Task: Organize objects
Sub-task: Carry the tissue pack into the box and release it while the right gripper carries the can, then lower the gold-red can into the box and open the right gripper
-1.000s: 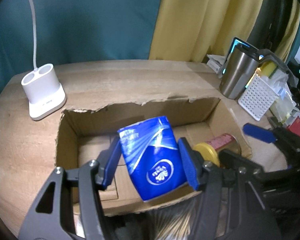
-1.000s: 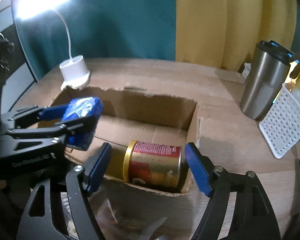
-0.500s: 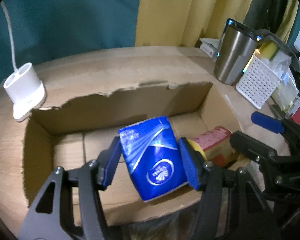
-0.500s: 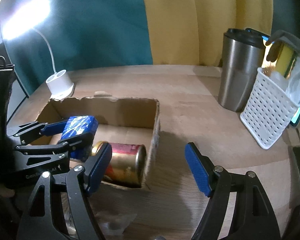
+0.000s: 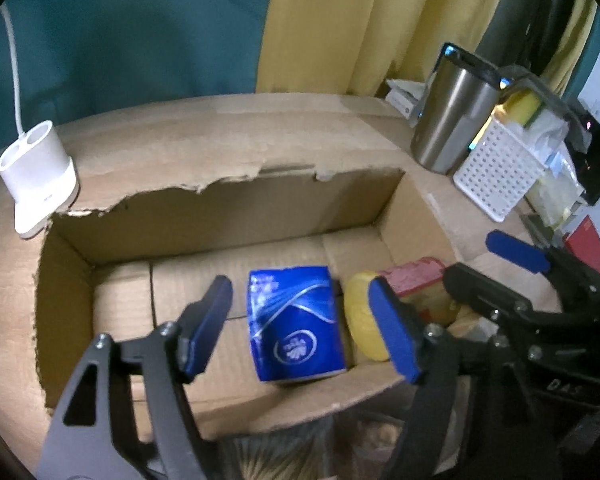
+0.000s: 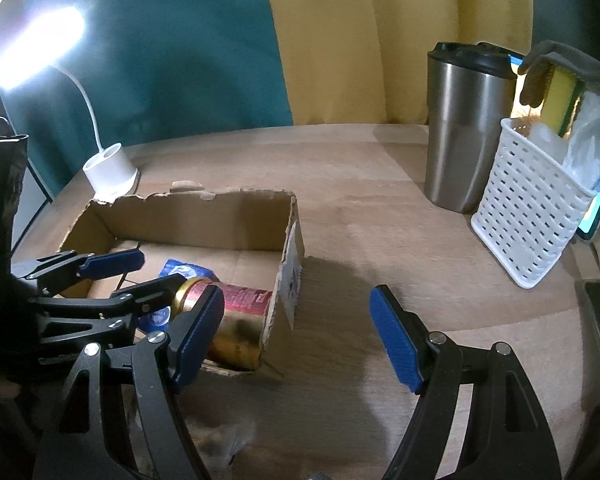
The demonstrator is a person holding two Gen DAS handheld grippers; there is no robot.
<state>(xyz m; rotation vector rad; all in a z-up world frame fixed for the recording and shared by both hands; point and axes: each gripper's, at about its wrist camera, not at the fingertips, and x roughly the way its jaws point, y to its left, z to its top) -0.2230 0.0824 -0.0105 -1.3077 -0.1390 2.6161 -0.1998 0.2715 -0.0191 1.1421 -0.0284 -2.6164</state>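
A blue tissue pack (image 5: 295, 322) lies on the floor of the open cardboard box (image 5: 228, 216), next to a red and gold can (image 5: 414, 284) on its side. My left gripper (image 5: 304, 330) is open, its blue pads apart on either side of the pack and not touching it. In the right wrist view the box (image 6: 288, 248) is at the left with the can (image 6: 240, 312) and part of the pack (image 6: 180, 270) inside. My right gripper (image 6: 296, 336) is open and empty over the wooden table, right of the box.
A white lamp base (image 5: 36, 172) stands left of the box. A steel tumbler (image 6: 464, 128) and a white perforated basket (image 6: 532, 208) with a yellow sponge stand at the right. Crumpled plastic wrap (image 6: 228, 440) lies at the near edge.
My left gripper has opened and let go of the blue tissue pack, which now lies in the box. My right gripper has moved right, away from the can.
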